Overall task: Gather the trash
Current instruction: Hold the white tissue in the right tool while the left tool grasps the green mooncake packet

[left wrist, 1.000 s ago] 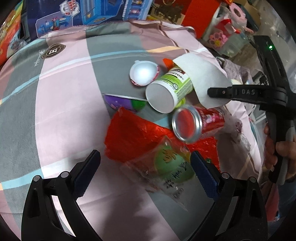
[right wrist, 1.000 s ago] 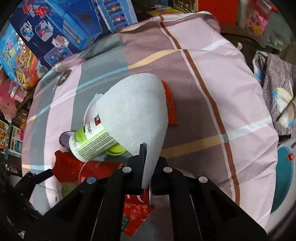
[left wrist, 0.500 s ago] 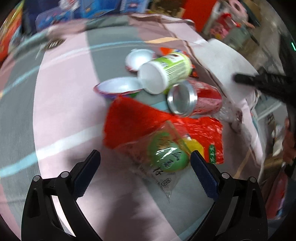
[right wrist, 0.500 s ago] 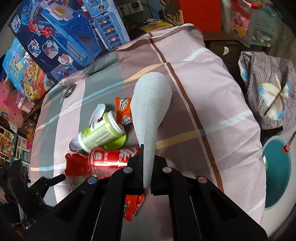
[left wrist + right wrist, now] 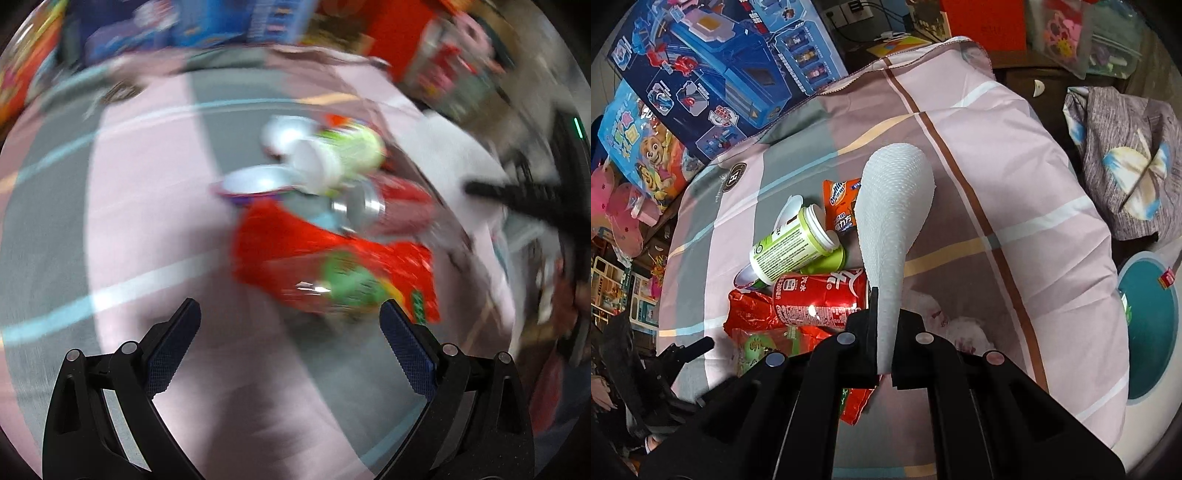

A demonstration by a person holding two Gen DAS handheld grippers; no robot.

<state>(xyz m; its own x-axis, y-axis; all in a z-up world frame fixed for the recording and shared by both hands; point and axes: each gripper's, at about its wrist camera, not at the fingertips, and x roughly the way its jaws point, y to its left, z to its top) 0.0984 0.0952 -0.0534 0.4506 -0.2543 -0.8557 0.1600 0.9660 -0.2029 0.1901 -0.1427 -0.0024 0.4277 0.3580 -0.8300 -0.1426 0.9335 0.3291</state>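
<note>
- Fingers [image 5: 873, 321] of the right gripper [image 5: 884, 334] sit pressed together at the bottom of the right wrist view, pinching the lower edge of a white paper towel [image 5: 894, 214]; the sheet stands up from the jaws and arches forward over the cloth.
- The left gripper [image 5: 290, 328] is spread wide with nothing between its blue-padded fingers [image 5: 173, 343]; it hangs above the bedsheet, short of the trash pile (that view is heavily motion-blurred).
- Just beyond the right gripper's jaws lies a red soda can [image 5: 820, 299] on its side, resting on a crumpled red snack bag [image 5: 753, 314].
- A clear packet with a green label [image 5: 757, 345] lies on the red bag, nearest the left gripper [image 5: 683, 350], which shows dark at the lower left of the right wrist view.
- Behind the can, a green-and-white cylindrical container [image 5: 792, 245] lies tilted on its side, touching the can; a green lid [image 5: 831, 258] sits just beside it.
- An orange snack wrapper [image 5: 840, 206] lies farther back, partly hidden by the paper towel.
- A white cup lid [image 5: 788, 208] peeks out behind the container.
- All the trash rests on a pink-and-grey checked sheet [image 5: 997, 155].
- To the right, off the sheet's edge, a white bin with a teal inside [image 5: 1152, 325] stands lower down.
- Toy boxes [image 5: 720, 62] stack up at the far left.
</note>
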